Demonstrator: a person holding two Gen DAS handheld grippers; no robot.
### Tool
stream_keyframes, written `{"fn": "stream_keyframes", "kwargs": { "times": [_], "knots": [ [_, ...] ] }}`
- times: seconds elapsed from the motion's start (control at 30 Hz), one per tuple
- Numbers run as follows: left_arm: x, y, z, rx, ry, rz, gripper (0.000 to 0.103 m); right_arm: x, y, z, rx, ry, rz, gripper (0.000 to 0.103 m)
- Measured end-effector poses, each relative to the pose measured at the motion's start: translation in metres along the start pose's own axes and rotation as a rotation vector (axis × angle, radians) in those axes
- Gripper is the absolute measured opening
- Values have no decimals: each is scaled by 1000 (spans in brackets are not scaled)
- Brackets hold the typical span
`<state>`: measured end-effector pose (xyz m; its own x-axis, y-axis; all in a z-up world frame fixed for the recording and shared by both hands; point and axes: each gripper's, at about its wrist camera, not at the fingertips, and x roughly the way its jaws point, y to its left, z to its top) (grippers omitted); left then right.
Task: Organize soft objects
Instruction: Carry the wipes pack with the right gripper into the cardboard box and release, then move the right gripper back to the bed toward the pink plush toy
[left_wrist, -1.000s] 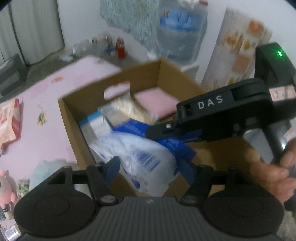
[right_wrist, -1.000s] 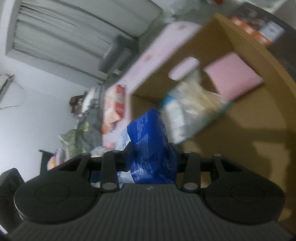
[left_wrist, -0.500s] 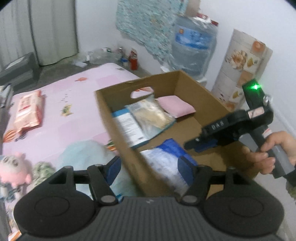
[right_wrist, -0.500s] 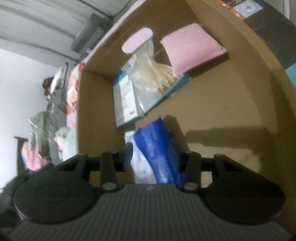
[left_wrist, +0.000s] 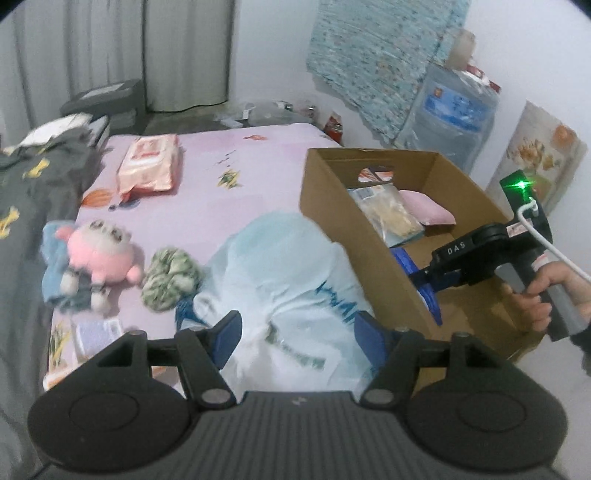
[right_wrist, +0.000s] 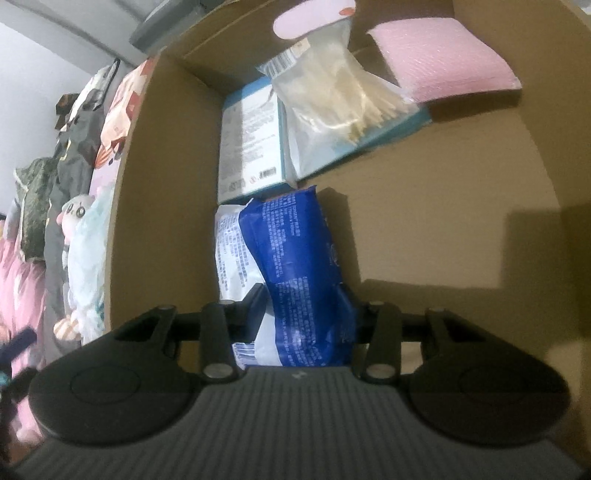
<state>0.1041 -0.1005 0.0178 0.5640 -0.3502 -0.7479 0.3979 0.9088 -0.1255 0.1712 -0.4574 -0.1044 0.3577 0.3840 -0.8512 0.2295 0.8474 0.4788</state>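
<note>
Hovering over the pink bed (left_wrist: 236, 192), the left claw (left_wrist: 295, 334) stands spread and empty above a pale plastic bag (left_wrist: 288, 280) lying just beside the cardboard box (left_wrist: 351, 236), likely the next soft item to be gathered, which would call for lowering and closing on its loose plastic. Inside the box, the right claw (right_wrist: 308, 314) is pinching the blue-and-white soft pack (right_wrist: 291, 273), its long axis pointing away toward the far wall, apparently being set down beside the left wall; its jaws have just been closing on the pack.
</note>
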Motion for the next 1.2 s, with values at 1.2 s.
{"fn": "stream_keyframes", "kwargs": {
  "times": [1.2],
  "knots": [
    [-65,75,-27,-117,-205,239,82,-77,164,-91,-150,-290,384,70]
  ]
}}
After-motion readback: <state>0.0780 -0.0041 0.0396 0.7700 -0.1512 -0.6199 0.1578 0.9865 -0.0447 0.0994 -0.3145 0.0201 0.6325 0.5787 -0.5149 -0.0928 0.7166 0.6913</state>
